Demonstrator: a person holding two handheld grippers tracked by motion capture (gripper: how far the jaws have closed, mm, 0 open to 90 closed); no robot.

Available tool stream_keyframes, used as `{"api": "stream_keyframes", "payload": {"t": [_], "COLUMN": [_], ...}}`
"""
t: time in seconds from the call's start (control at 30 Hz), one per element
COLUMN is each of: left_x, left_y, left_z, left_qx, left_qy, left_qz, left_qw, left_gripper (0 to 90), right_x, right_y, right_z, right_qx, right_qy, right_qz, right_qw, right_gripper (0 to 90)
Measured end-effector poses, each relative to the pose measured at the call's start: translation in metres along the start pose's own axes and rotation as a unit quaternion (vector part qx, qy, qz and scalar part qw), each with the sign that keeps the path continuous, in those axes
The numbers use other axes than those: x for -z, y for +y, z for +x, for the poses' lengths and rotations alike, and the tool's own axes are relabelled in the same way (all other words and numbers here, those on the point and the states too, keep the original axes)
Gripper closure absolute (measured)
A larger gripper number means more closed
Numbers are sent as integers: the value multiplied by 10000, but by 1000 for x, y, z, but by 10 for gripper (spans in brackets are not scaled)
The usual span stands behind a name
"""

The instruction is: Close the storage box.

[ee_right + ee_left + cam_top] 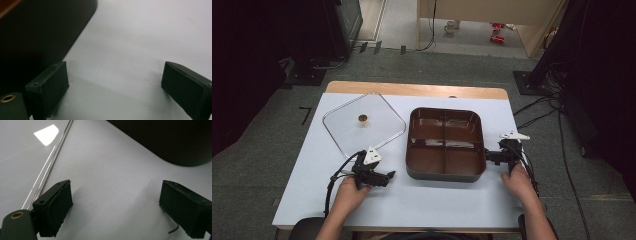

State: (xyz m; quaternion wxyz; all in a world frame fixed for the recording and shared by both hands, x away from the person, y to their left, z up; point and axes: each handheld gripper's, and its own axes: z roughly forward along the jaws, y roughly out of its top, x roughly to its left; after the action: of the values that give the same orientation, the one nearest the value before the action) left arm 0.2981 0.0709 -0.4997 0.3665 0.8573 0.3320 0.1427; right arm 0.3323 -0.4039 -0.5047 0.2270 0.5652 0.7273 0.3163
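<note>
A dark brown square tray (445, 172) with four compartments sits in the middle of the white table (412, 200). A clear square lid (382, 115) with a small gold knob (362, 118) lies flat to its left. My left gripper (391, 175) rests low on the table near the lid's front corner, pointing at the tray's left wall; its jaws stand open over bare table (115, 202), with the lid's edge (50, 162) at the left and the tray (175, 142) ahead. My right gripper (488, 157) sits at the tray's right wall, open, with nothing between its jaws (115, 85), the tray (37, 32) to its left.
The table's wooden far edge (412, 89) lies behind the lid and tray. Cables (542, 117) run over the grey floor to the right, and dark stands flank the table. Bare table lies in front of the tray.
</note>
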Motion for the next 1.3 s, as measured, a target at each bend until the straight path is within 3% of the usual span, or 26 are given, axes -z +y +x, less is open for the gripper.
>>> {"api": "stream_keyframes", "payload": {"t": [1.1, 1.3], "left_x": [0, 1], "left_y": [0, 5], "left_z": [-2, -5], "left_qx": [63, 164], "left_qy": [54, 173], "left_qz": [9, 212], "left_qw": [10000, 9995], "left_gripper": [112, 124], "right_x": [0, 0], "right_y": [0, 0], "right_z": [0, 0], "right_qx": [1, 2], "right_qy": [-4, -3], "right_qz": [2, 1], "right_qw": [10000, 10000], "right_gripper": [66, 67]}}
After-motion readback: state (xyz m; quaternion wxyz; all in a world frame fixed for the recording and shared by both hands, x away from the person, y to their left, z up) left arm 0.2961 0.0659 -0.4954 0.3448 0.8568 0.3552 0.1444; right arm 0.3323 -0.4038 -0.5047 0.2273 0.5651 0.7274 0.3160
